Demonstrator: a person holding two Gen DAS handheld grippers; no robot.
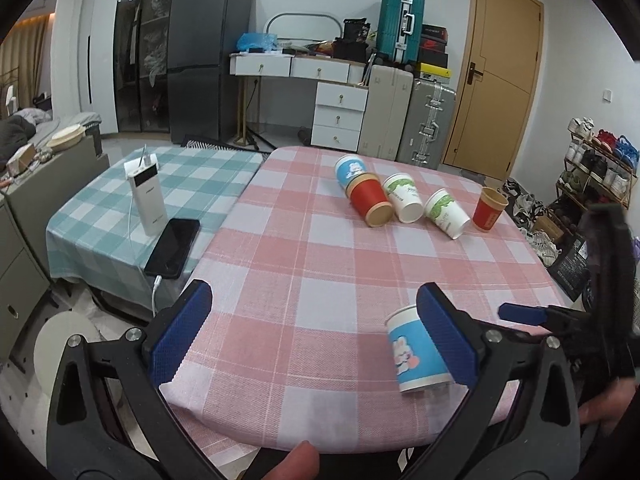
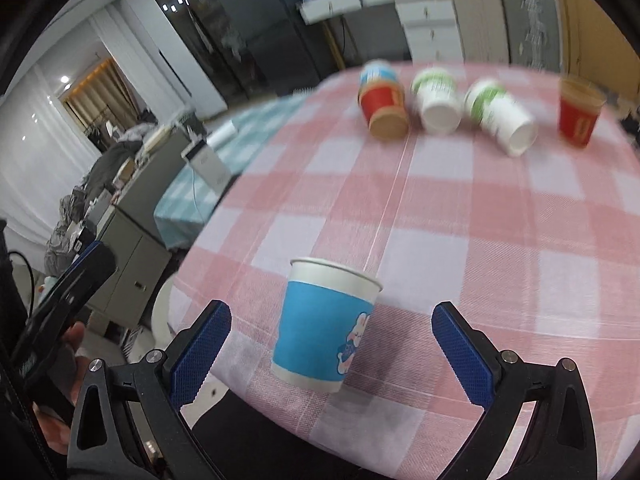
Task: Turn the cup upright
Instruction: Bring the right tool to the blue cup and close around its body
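Blue-padded jaws of my right gripper (image 2: 331, 354) stand wide apart, and between them, touching neither pad, sits the blue cup (image 2: 325, 322) near the front edge of the pink checked worktop (image 2: 460, 220). Its rim faces up and its base is on the cloth, leaning a little, so I judge this one is already upright or very nearly so. From the left wrist view the same blue cup (image 1: 418, 354) shows just behind the right-hand pad of my left gripper (image 1: 314, 334), whose jaws are also wide and hold nothing.

I take it for a thin paper cup: light, easy to tip, and quick to crush under a hard squeeze. If I have to take it again, I would close gently on the blue sleeve around mid-height, where the wall is stiffest, and keep off the rolled rim.

Farther back lie the cups I judge are left: a red cup (image 1: 370, 202) on its side with a second blue cup (image 1: 350, 168) touching it behind, then two green-and-white cups (image 1: 404, 196) also on their sides. At the far right an upright red cup (image 1: 489, 209) stands alone
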